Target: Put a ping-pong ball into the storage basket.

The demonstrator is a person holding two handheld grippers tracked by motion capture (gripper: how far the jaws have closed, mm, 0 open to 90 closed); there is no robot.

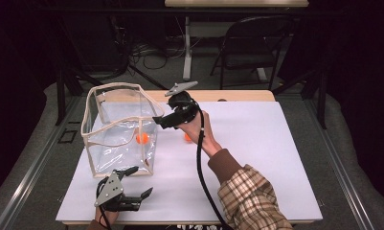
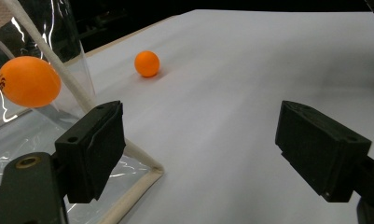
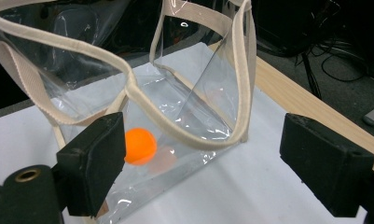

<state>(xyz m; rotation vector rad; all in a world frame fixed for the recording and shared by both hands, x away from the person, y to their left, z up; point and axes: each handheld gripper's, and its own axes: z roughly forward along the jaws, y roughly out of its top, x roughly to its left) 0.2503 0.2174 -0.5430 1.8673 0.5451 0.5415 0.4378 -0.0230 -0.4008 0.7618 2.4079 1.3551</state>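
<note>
With both the right gripper (image 1: 162,120) and left gripper (image 1: 141,183) wide open and empty, the right's jaws, hanging beside the clear bag (image 1: 120,127), could tip it, rolling out the orange ball (image 1: 142,138).

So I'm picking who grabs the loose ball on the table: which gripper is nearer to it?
Right. The right gripper hovers just left of the loose ball, by the bag. The left gripper sits far off at the table's near edge.
</note>
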